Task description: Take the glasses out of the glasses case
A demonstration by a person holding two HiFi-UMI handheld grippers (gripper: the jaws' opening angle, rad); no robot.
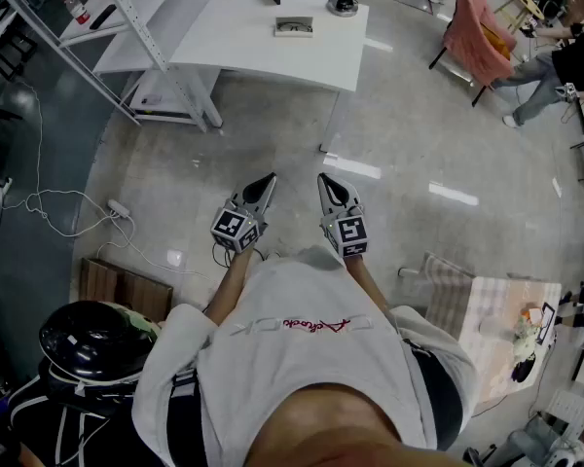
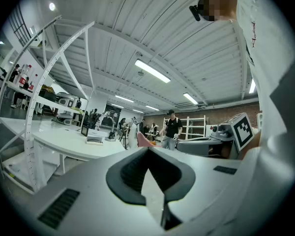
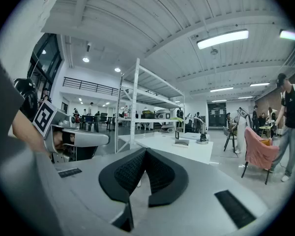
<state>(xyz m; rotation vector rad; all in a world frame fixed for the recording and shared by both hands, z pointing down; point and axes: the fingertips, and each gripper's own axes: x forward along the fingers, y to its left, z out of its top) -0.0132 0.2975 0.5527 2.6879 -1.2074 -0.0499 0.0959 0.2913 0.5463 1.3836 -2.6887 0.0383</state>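
Head view, from the left: a glossy black helmet (image 1: 95,337) sits at the lower edge, and a white cable with a power strip (image 1: 118,207) lies on the polished grey floor (image 1: 419,144). Farther off stands a white rectangular table (image 1: 243,47). On it rests a small flat grey rectangular case (image 1: 294,27), which looks like the glasses case; it is too small to tell whether it is open or what it holds.

The left gripper (image 1: 269,181) is held level in front of the person's white shirt (image 1: 302,358), pointing toward the table and well apart from the case. In the left gripper view its jaws meet at the tips with nothing between them.

Just beside it, the right gripper (image 1: 324,180) points the same way. The right gripper view shows its black ribbed pads pressed together, also empty.

At the far right, a chair draped in pink cloth (image 1: 475,37) stands on the floor.
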